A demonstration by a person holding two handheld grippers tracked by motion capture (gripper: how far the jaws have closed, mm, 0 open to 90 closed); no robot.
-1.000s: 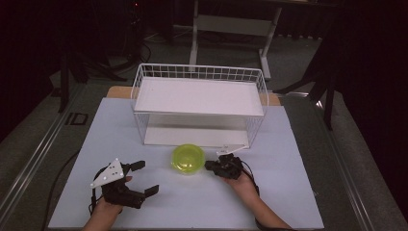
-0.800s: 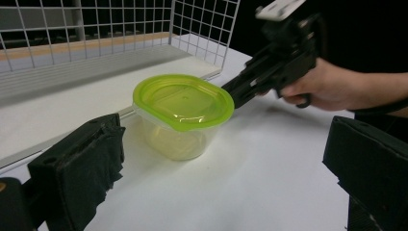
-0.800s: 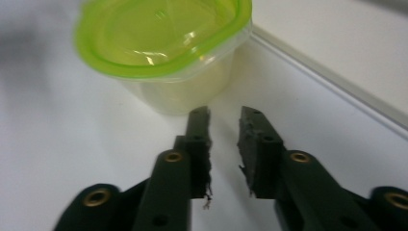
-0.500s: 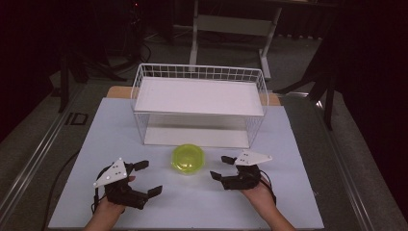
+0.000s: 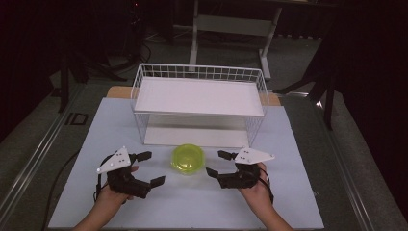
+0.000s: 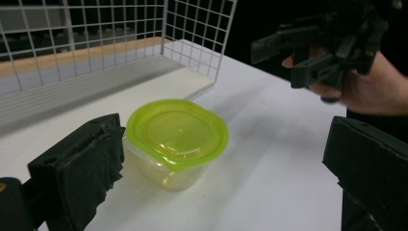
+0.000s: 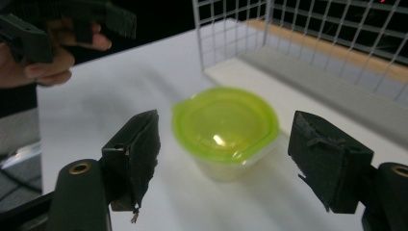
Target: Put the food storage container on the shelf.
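A lidded green container (image 5: 187, 159) is flanked at nine and three o'clock by the left hand-held gripper (image 5: 147, 168) and right hand-held gripper (image 5: 217, 163), both wide open and empty; closing in is judged next.

1. A small container (image 6: 175, 142) of clear, glossy plastic, with a translucent yellow-green plastic lid (image 6: 177, 131) that is smooth and shiny.
2. A wire basket (image 5: 199, 103) of thin white-coated metal grid.
3. The table (image 5: 288, 192) has a matt, smooth white top.
4. Both grippers' jaws are matt black plastic, with rough, frayed black padding on their inner faces.
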